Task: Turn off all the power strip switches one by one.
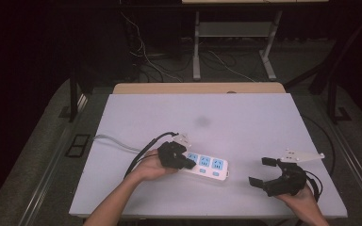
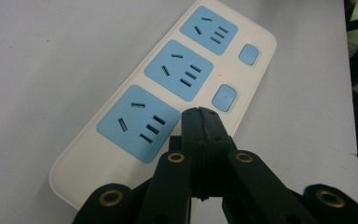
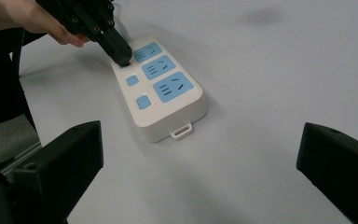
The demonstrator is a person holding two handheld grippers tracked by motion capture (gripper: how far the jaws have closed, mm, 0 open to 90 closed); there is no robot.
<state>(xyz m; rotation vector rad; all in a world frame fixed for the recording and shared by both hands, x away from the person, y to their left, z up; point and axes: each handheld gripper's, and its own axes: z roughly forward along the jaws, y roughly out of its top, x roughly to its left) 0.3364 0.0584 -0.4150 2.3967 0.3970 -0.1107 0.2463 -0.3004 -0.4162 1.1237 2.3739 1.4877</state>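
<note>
My left tongs (image 1: pixel 188 163) are pinched fully together with nothing between them, and their joined tip sits on the white power strip (image 1: pixel 207 168), down on the switch at the strip's near end. In the left gripper view the closed tip (image 2: pixel 199 122) covers the spot just below the second blue switch (image 2: pixel 224 97), at about five o'clock from the nearest blue socket (image 2: pixel 139 122); whether it presses or merely rests on the casing I cannot tell. Two small red lights (image 2: pixel 220 75) show beside the switches.

The power strip lies flat on the grey desk (image 1: pixel 245 122), a little toward six o'clock of the desk's middle.

My right tongs (image 1: pixel 264 172) stand wide apart, holding nothing, well clear of the strip at about three o'clock from it, near the desk's front edge. In the right gripper view the strip (image 3: pixel 161 88) lies ahead, with the left tongs (image 3: pixel 119 51) on its far end.
</note>
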